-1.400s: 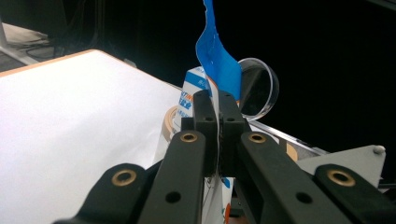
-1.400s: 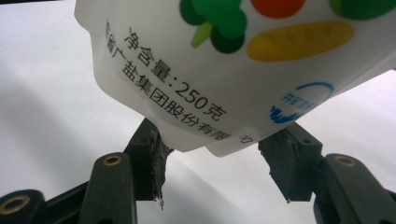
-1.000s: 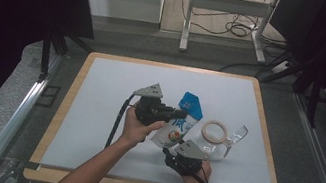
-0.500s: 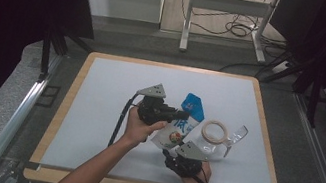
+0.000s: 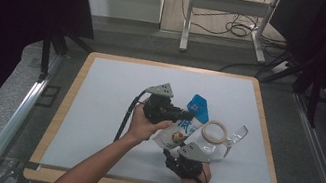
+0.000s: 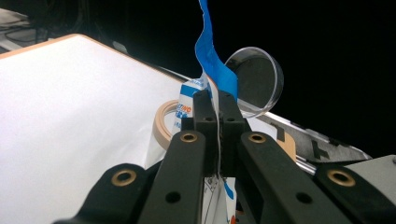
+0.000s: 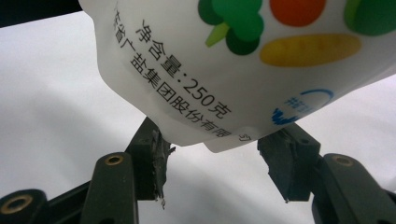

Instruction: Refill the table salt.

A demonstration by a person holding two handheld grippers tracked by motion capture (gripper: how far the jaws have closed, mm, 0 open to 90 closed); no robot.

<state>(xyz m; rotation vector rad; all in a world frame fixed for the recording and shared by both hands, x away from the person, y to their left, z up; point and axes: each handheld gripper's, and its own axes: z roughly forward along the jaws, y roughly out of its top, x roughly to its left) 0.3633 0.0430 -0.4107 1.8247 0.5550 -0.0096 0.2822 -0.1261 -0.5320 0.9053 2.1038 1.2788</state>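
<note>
A white pouch (image 5: pixel 177 135) with a blue top, printed vegetables and black lettering is held up over the white mat. My left gripper (image 5: pixel 186 114) is shut on the pouch's blue top edge (image 6: pixel 215 65), and in the left gripper view its jaws (image 6: pixel 215 100) pinch the thin film between them. My right gripper (image 5: pixel 177 150) sits just below the pouch's bottom end. In the right gripper view its jaws (image 7: pixel 218 161) stand apart, with the pouch's lower corner (image 7: pixel 224 140) hanging between and above them. The pads are not pressing on it.
A clear jar with a tan ring (image 5: pixel 215 130) at its mouth and a round clear lid (image 6: pixel 256 80) lies just right of the pouch. The white mat (image 5: pixel 106 112) lies on a wood-edged table (image 5: pixel 62 119). Dark stands and cables are beyond the far edge.
</note>
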